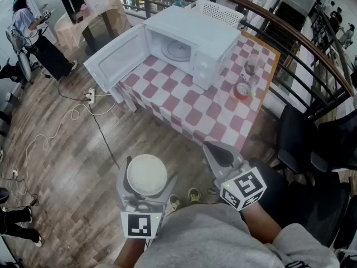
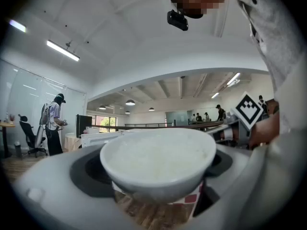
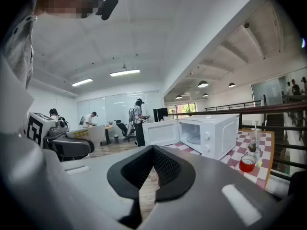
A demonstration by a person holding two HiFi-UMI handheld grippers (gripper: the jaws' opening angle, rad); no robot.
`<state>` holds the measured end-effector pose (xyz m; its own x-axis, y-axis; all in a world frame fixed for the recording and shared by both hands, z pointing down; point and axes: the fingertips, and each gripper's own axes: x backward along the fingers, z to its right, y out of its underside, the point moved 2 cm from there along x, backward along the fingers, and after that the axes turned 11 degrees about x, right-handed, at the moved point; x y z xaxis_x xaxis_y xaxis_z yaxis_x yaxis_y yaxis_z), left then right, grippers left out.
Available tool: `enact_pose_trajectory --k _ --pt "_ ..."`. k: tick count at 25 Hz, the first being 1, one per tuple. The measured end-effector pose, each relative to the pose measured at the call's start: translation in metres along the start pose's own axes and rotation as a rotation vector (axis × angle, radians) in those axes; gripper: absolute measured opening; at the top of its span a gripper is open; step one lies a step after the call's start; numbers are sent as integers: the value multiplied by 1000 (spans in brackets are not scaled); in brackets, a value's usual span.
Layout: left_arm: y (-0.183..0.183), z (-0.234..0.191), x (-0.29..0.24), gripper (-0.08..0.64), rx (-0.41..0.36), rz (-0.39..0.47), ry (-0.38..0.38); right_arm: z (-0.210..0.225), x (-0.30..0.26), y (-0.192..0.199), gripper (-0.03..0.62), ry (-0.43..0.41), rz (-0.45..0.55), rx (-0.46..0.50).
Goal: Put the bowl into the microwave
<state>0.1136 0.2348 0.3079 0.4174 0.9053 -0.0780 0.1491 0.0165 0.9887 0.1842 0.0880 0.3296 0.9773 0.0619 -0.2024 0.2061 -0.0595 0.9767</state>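
A white bowl (image 1: 146,173) sits between the jaws of my left gripper (image 1: 147,178), low in the head view over the wooden floor. In the left gripper view the bowl (image 2: 158,159) fills the gap and both jaws press on its sides. The white microwave (image 1: 195,41) stands on the red and white checkered table (image 1: 189,110), well ahead of both grippers. Its door (image 1: 120,57) hangs open to the left and the glass turntable (image 1: 178,50) shows inside. My right gripper (image 1: 216,149) is shut and holds nothing, to the right of the bowl.
A red cup (image 1: 242,91) and a glass (image 1: 251,66) stand on the table right of the microwave. A white basket (image 1: 217,11) lies behind it. A black chair (image 1: 301,138) is at the right, a cable and power strip (image 1: 89,96) on the floor, and a person (image 1: 30,32) far left.
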Motion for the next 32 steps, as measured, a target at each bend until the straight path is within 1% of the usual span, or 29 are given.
enact_pose_trajectory --k 3,7,12,15,19,22,26,32 --pt "0 3 2 525 -25 2 8 -4 1 0 -2 -3 -10 5" --pt "1 2 5 525 -3 -7 10 -8 3 1 -2 1 -19 8" --pt "-2 -5 14 525 4 -1 10 -16 5 1 -2 13 -18 -16" --pt "-4 -13 22 525 5 -8 4 -22 5 -1 -2 27 -27 -12" --pt "-8 -21 32 525 6 17 2 -34 8 -2 -2 30 -31 -10" --pt "-7 -26 43 525 18 8 1 -46 8 -3 -2 29 -28 -16" --pt "-8 -30 57 525 16 28 6 -62 11 -5 -2 23 -26 -12" --pt "-4 -36 73 525 26 31 -4 -78 16 -6 -2 24 -27 -2"
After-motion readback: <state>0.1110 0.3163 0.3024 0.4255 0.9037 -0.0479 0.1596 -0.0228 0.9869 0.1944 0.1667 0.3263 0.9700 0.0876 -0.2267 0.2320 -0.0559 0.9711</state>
